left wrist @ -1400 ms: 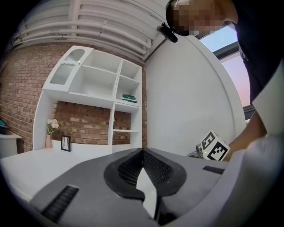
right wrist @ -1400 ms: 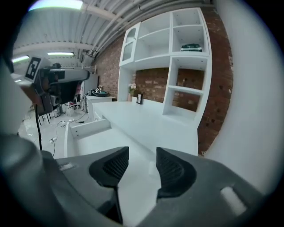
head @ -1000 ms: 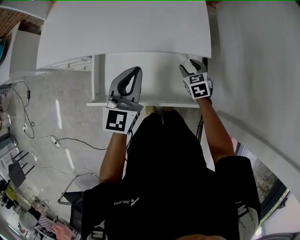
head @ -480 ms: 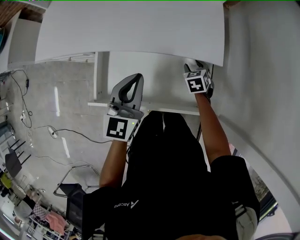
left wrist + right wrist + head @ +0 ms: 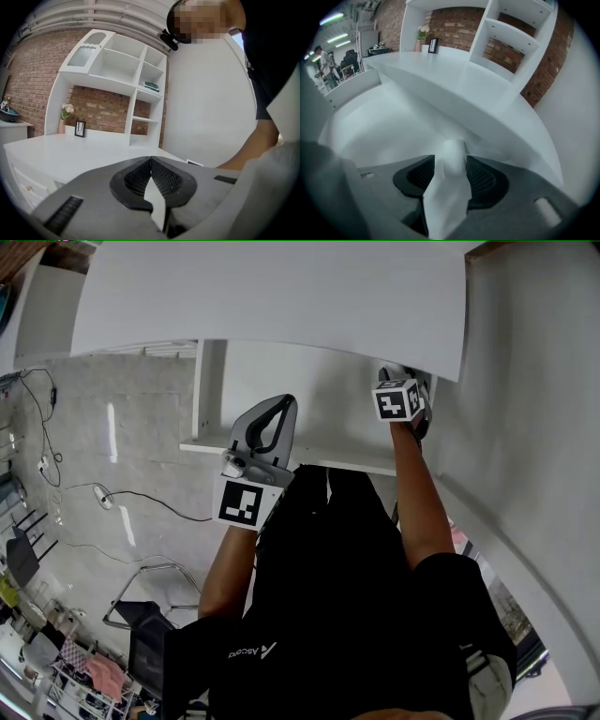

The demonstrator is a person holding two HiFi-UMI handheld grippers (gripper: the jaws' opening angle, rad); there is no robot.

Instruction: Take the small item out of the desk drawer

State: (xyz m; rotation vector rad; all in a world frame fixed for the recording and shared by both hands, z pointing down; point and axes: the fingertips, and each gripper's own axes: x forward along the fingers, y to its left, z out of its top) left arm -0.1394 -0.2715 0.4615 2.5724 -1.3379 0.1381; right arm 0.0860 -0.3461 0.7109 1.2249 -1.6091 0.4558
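- Head view: the person stands at a white desk [image 5: 262,296], whose drawer [image 5: 319,409] is pulled out toward the body.
- The left gripper [image 5: 277,404] hangs over the drawer's near left part, above its front rim. Its marker cube [image 5: 247,504] is on the near side.
- The right gripper [image 5: 394,379] reaches into the drawer's far right corner, and its tips sit just under the edge of the desk top. This view does not show what it holds.
- Left gripper view: the left gripper [image 5: 151,160] has its two dark ribbed pads [image 5: 136,178] pressed together at the tip, with nothing between them.
- Beyond it the desk top [image 5: 70,154] runs to a white shelf unit [image 5: 126,65] against a brick wall. A small picture frame [image 5: 80,128] and a vase of flowers [image 5: 65,117] stand at the far left.
- Right gripper view: the right gripper [image 5: 451,161] is clamped on the small white item [image 5: 447,192], one pad [image 5: 480,176] against each side of it.
- The item rises between the jaws with a rounded top. It is held over the white inside of the drawer [image 5: 379,126], just below the overhanging desk top [image 5: 478,89].
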